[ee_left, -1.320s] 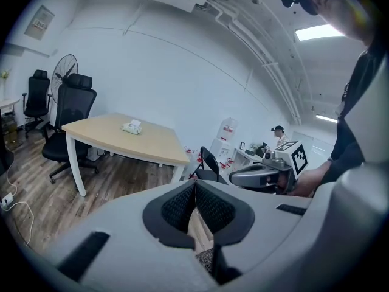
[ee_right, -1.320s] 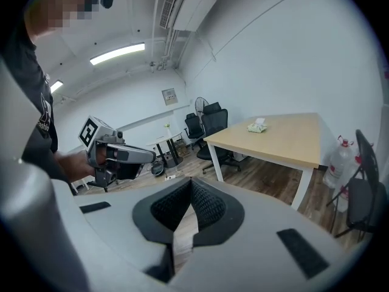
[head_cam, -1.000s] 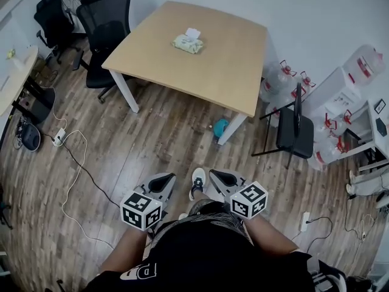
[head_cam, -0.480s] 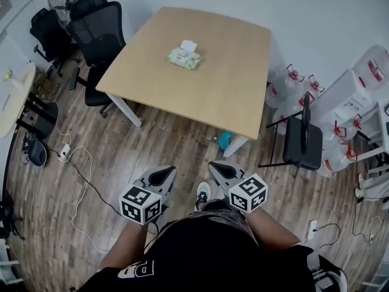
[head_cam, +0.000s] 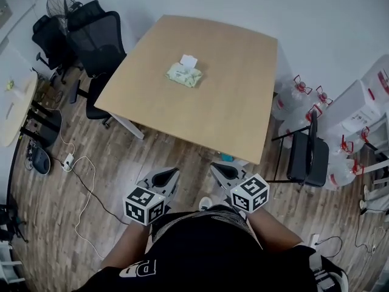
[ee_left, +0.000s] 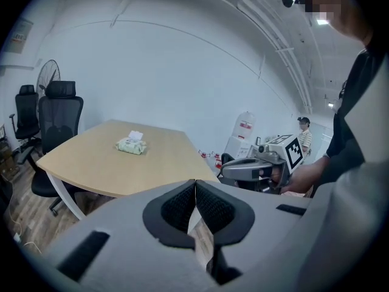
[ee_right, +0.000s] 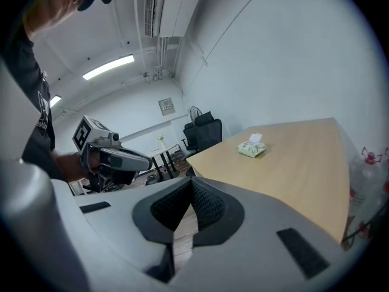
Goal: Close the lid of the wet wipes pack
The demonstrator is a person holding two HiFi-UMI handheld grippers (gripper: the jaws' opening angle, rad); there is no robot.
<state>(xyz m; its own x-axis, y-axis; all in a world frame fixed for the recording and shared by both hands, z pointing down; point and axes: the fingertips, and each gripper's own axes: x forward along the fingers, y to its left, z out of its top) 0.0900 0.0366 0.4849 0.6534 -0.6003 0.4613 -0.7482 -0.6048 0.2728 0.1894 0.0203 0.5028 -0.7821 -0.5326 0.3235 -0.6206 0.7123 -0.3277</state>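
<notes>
A light wooden table (head_cam: 237,108) takes up the middle of the room, on a dark plank floor (head_cam: 121,163). At its far left corner stand two black office chairs (head_cam: 100,35), one behind the other, with a pedestal fan (head_cam: 61,2) beyond them. To the right of the table stands one plain black chair (head_cam: 307,157), and past it a cluster of clear water jugs (head_cam: 293,97) with red caps (they overlap too much for a sure count). A white cable with a power strip (head_cam: 68,161) lies on the floor at the left, near the edge of a second, pale round table (head_cam: 15,102).

There is one wet wipes pack (head_cam: 184,73), pale green. It lies on the far half of the tabletop, slightly left of centre, with its white lid (head_cam: 189,60) flipped up on the far side.

There are two grippers, both held low in front of the person's body, side by side. The left gripper (head_cam: 168,174) has its jaws pressed together with nothing between them, and the right gripper (head_cam: 219,169) is likewise closed and empty. Both point toward the table. The pack lies well apart from them, ahead and roughly between their lines. A strip of floor and the near part of the tabletop lie between it and the grippers.
</notes>
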